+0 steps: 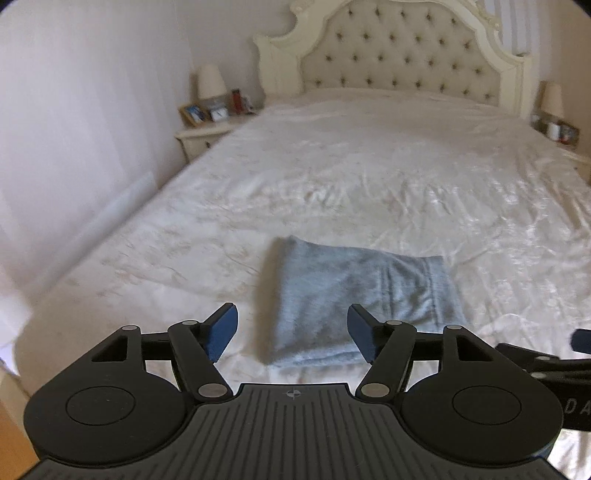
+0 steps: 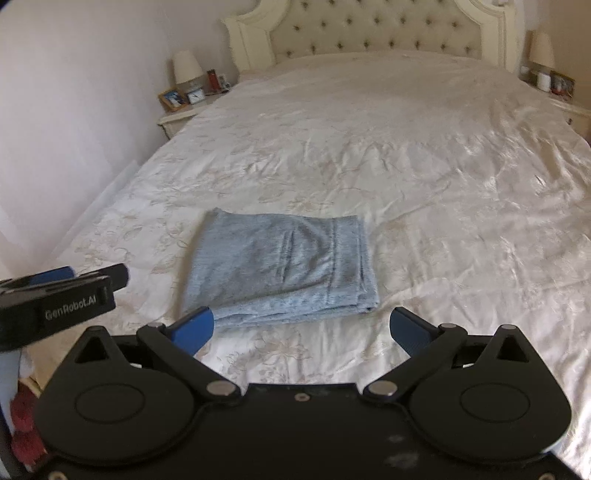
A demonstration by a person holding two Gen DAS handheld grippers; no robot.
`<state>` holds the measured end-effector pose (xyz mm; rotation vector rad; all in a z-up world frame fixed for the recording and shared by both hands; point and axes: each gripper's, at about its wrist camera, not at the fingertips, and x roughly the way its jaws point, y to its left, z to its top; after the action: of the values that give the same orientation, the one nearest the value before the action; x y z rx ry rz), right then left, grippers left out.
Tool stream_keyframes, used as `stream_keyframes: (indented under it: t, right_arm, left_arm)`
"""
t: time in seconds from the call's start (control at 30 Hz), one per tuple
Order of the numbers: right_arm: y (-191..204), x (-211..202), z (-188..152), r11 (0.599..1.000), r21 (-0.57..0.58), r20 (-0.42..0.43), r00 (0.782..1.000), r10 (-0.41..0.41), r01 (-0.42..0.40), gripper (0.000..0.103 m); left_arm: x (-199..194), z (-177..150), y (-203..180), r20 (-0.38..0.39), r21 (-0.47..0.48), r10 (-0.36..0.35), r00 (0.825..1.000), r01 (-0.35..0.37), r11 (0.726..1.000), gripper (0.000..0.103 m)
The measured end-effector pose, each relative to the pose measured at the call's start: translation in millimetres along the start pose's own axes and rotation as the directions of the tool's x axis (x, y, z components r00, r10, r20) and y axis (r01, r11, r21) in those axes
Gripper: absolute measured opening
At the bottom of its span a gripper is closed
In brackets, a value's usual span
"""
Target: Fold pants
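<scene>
The pants lie folded into a neat grey-blue rectangle on the cream bedspread, near the foot of the bed and well short of the tufted headboard. The left gripper hangs just above the near edge of the bundle, jaws spread wide and holding nothing. The right gripper sits beside it, a little back from the cloth, jaws also wide apart and empty. A lamp stands on the nightstand by the wall.

Small items on the nightstand are too blurred to identify; headboard top is cropped.
</scene>
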<state>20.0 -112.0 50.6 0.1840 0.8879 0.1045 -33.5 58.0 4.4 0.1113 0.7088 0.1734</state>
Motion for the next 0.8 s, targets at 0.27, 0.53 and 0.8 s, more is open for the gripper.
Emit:
stream_keyframes:
  t: [0.27, 0.53, 0.8]
  right_arm:
    - [-5.7, -9.3, 0.8, 0.998, 0.000, -0.030, 0.997, -0.069, 0.069, 0.103]
    - [-9.5, -18.7, -1.7, 0.998, -0.006, -0.031, 0.998, -0.059, 0.059, 0.103]
    - [-19.5, -22.2, -4.5, 0.998, 0.027, -0.040, 0.998, -0.054, 0.055, 0.103]
  left_arm:
    - [-6.3, -2.3, -9.3, -0.059, 0.034, -0.017, 0.998, 0.019, 0.999, 0.066]
    - [-10.9, -12.0, -20.0, -0.137, 0.038, -0.039, 0.990, 0.045, 0.998, 0.066]
    - [-14.8, -18.0, -22.1, -0.171, 0.012, -0.042, 0.984, 0.045, 0.999, 0.066]
